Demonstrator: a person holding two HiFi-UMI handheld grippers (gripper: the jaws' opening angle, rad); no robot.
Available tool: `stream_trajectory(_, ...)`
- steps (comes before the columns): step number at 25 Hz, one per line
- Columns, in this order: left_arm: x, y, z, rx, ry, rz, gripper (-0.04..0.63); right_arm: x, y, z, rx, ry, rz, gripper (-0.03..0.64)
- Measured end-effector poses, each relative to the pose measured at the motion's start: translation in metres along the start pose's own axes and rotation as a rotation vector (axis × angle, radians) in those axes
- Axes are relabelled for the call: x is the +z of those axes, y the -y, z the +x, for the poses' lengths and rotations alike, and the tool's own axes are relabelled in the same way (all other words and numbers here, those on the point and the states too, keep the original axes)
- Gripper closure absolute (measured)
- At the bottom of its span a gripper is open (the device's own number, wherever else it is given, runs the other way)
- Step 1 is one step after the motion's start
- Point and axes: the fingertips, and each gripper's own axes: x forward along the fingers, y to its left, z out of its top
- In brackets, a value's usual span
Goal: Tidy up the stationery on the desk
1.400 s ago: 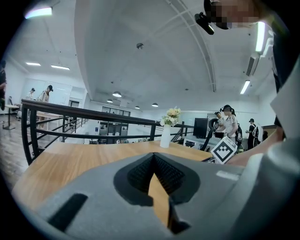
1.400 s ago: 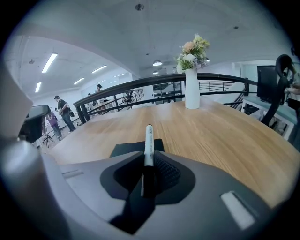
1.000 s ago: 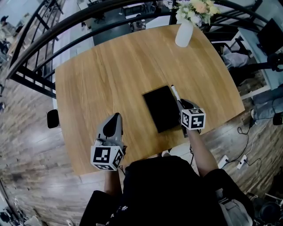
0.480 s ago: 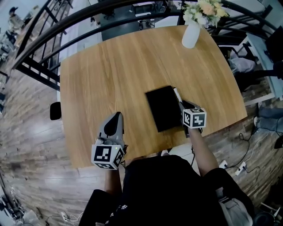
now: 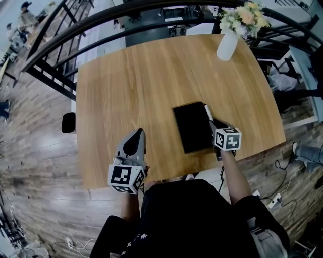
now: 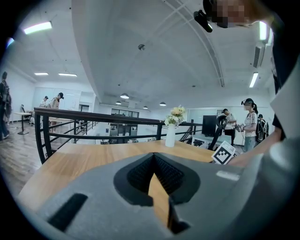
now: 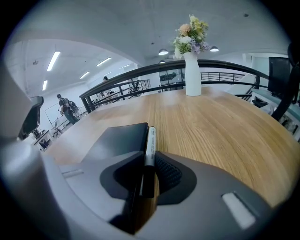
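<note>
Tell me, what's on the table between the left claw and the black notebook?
Nothing: the head view shows only bare wooden table between the left claw and the black notebook.

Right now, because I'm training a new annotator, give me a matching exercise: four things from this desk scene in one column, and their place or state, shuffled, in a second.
Things
1. vase
2. notebook
3. pen
4. left gripper

Place or state
A. between the open jaws of the right gripper
B. jaws shut, nothing in them
C. at the far corner of the table, holding flowers
D. lying flat, black, alongside the pen

Pairs: 1-C, 2-D, 3-A, 4-B
</note>
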Motion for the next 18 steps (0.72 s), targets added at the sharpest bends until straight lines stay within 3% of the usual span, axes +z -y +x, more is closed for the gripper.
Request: stream_trajectory(18,-0.002,0.002,0.007,-0.011,-0.021,0.001,0.603,0.004,0.0,0.0,0.067,0.035,0.047,0.506)
